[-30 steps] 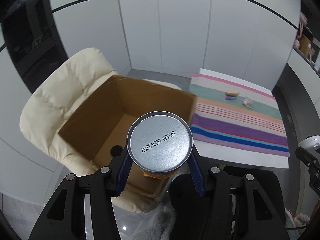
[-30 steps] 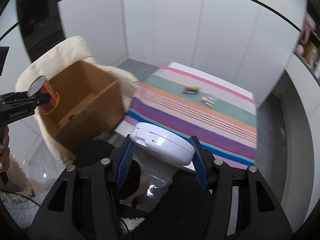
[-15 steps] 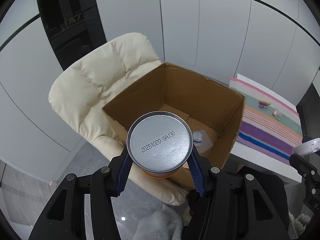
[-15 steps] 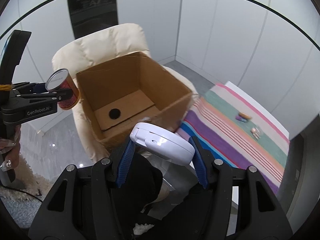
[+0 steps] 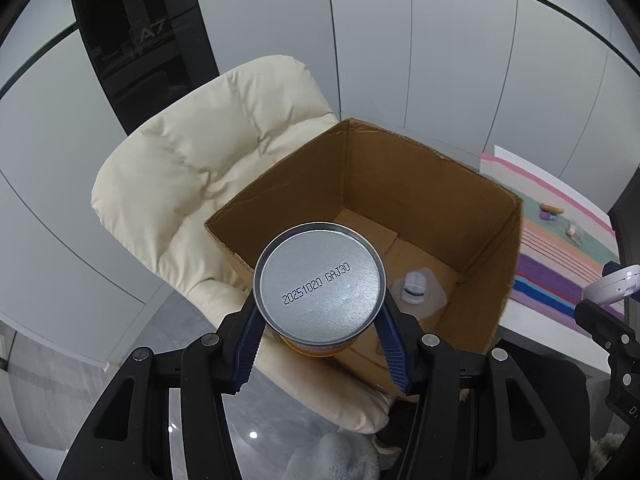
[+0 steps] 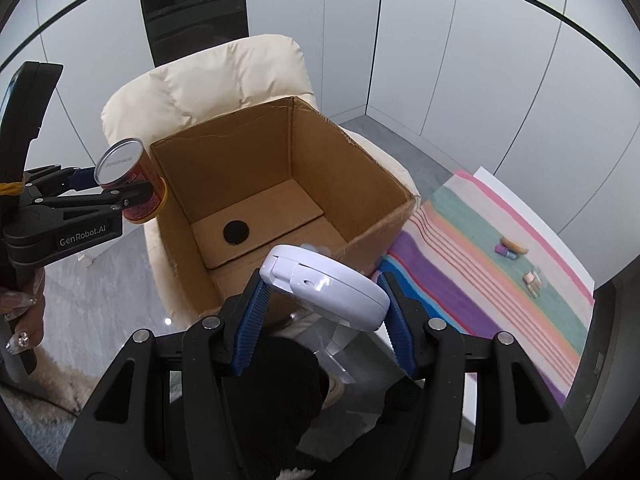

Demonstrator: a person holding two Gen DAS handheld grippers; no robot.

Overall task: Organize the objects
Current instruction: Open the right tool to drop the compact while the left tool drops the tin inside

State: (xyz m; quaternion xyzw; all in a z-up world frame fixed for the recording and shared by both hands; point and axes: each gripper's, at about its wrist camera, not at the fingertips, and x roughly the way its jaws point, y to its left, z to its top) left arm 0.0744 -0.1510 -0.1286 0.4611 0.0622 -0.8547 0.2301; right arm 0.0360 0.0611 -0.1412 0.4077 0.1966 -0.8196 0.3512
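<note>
— What did the left tongs (image 5: 320, 322) have?

— They were clamped on a tin can (image 5: 320, 286). The blue pads pressed on both sides of it. Its shiny end, with a date code printed on it, faced the camera. In the right wrist view, the can (image 6: 138, 184) had a red and yellow label, and it hung just outside the left wall of the cardboard box (image 6: 360, 200).

— And the right tongs (image 6: 322, 310)?

— They were clamped on a white plastic case (image 6: 324, 286) with a rounded shape. It was held over the near edge of the box.

— Where was the box?

— It sat open on the seat of a cream padded chair (image 5: 208, 160). Inside it lay a clear pouch with a white cap (image 5: 416, 288) near the front. There was also a round black spot (image 6: 236, 233) on the box floor. I could not tell if it was a hole or a thing.

— What else was around?

— To the right stood a bench with a striped cloth (image 6: 480, 276) on it. A few small things (image 6: 510, 247) lay on the cloth, well apart from the box. They were too small to name. A person's hand (image 6: 24, 320) gripped the handle of the left tongs.
</note>
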